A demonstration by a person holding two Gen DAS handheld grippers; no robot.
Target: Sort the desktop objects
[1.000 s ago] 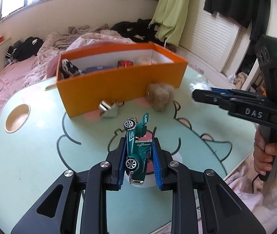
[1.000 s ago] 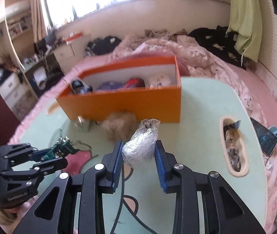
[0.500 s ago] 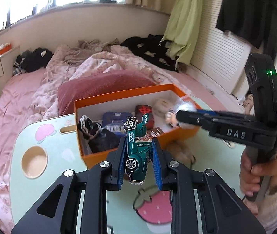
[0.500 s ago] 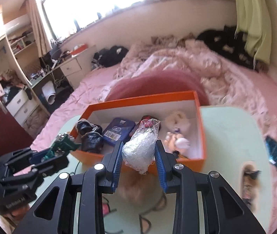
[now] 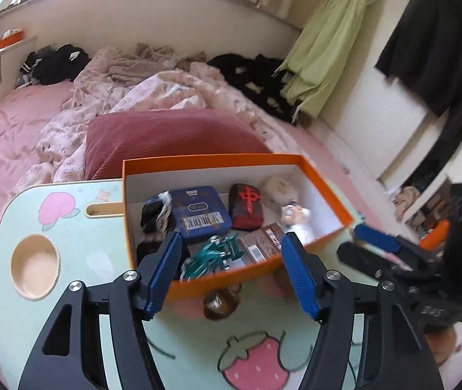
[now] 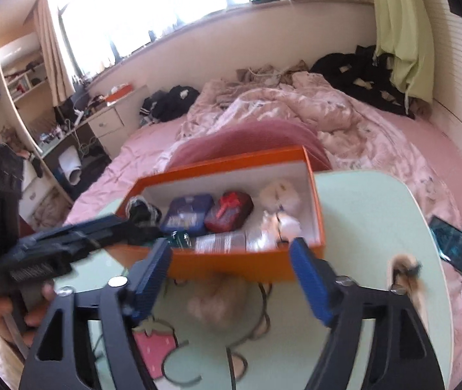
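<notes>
Here the mint tabletop [image 5: 68,341] carries the orange box [image 5: 325,178], now holding the green toy car [image 5: 211,256] and foil-wrapped bundle [image 6: 260,239]. Both the left gripper [image 5: 227,273] and right gripper [image 6: 229,279] hover with jaws released, empty. Outside the box's front wall, a fluffy ball [image 6: 221,302] and metal clip [image 5: 219,302] remain.

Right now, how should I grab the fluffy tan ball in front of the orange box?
Pinch the fluffy ball across its middle from above, fingers left and right. It looks round and soft, and the orange box wall close behind likely leaves no finger room there.
</notes>
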